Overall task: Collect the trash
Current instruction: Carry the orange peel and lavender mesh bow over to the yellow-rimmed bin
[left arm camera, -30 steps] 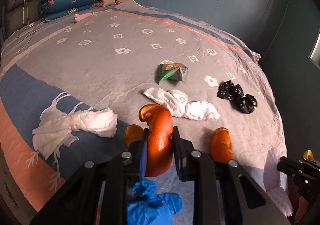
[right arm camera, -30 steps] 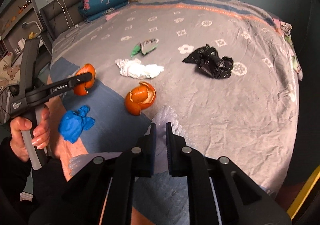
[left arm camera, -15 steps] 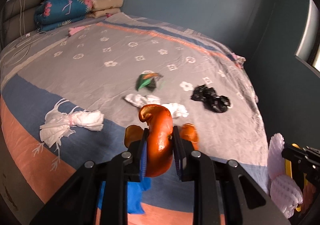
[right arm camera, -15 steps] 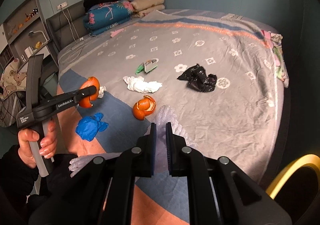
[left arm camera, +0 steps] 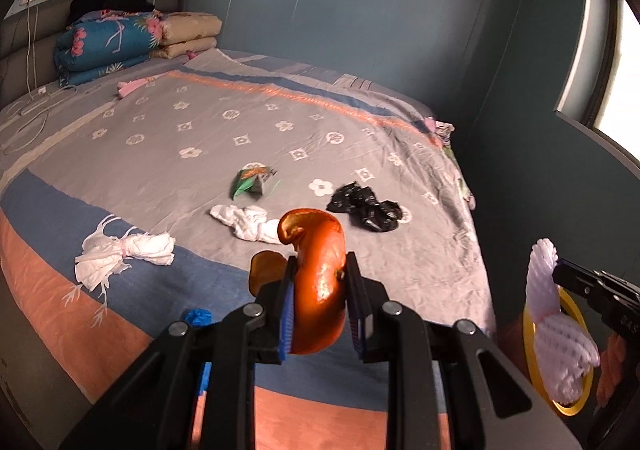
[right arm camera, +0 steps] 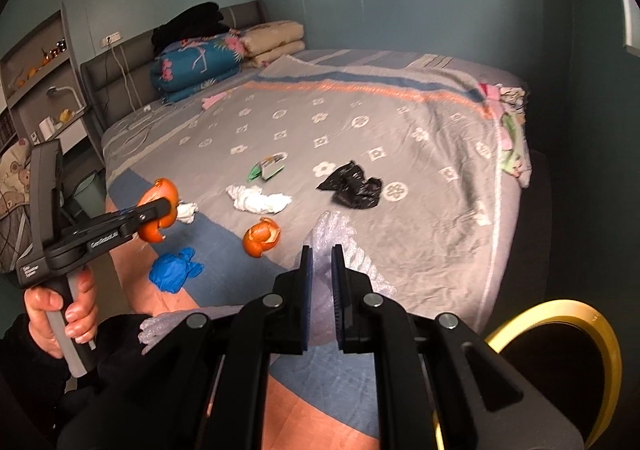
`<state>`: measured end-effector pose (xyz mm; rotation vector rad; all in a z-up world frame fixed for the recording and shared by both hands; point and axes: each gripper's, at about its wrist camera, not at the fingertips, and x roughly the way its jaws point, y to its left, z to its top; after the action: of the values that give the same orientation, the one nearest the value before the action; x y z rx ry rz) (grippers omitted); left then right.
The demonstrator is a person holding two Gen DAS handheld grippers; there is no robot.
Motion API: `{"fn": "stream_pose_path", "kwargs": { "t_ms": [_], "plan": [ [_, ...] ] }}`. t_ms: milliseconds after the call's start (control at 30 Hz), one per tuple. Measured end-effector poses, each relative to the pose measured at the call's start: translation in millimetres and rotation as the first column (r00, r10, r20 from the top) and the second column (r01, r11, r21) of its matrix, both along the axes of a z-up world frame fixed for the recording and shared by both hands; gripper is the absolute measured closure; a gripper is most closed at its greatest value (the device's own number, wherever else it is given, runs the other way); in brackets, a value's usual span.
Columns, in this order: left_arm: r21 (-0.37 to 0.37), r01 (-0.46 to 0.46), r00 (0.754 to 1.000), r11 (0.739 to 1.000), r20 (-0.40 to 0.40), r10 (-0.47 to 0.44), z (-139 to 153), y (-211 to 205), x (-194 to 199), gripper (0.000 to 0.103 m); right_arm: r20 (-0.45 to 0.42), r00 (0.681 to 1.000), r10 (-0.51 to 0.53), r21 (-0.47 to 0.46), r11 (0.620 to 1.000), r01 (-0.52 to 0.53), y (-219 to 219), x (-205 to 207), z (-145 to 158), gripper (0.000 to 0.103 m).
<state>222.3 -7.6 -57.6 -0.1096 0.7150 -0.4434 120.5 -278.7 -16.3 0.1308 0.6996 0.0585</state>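
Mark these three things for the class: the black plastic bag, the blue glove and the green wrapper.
black plastic bag [right arm camera: 351,186]: right wrist view, crumpled middle.
blue glove [right arm camera: 174,269]: right wrist view, centre of the bunched glove.
green wrapper [left arm camera: 250,185]: left wrist view, middle of its folded face.

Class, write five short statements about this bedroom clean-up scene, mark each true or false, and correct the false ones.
1. The left gripper is clamped on an orange peel. True.
2. The right gripper is open and empty. False: it is shut on a white foam fruit net.
3. A black plastic bag lies on the bedspread. True.
4. The blue glove is in the bin. False: it lies on the bedspread.
5. No orange peel lies on the bed. False: a second orange peel does.
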Motion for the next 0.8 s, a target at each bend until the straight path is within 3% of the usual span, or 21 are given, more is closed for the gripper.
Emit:
{"fn": "stream_pose_path", "kwargs": {
  "t_ms": [500, 800],
  "plan": [
    [-0.028, 0.121, 0.992, 0.992, 0.035, -0.120, 36.1, -45.9, -46.7, 0.082, 0.089, 0.990, -0.109, 0.006, 0.994, 0.109, -44.4, -51.6, 29.2, 0.094],
    [-0.016, 0.196, 0.979, 0.981, 0.053, -0.195, 50.2, -81.9, -70.3, 0.082, 0.097, 0.975, -0.199, 0.016, 0.980, 0.199, -76.3, -82.9, 37.5, 0.094]
  ]
}}
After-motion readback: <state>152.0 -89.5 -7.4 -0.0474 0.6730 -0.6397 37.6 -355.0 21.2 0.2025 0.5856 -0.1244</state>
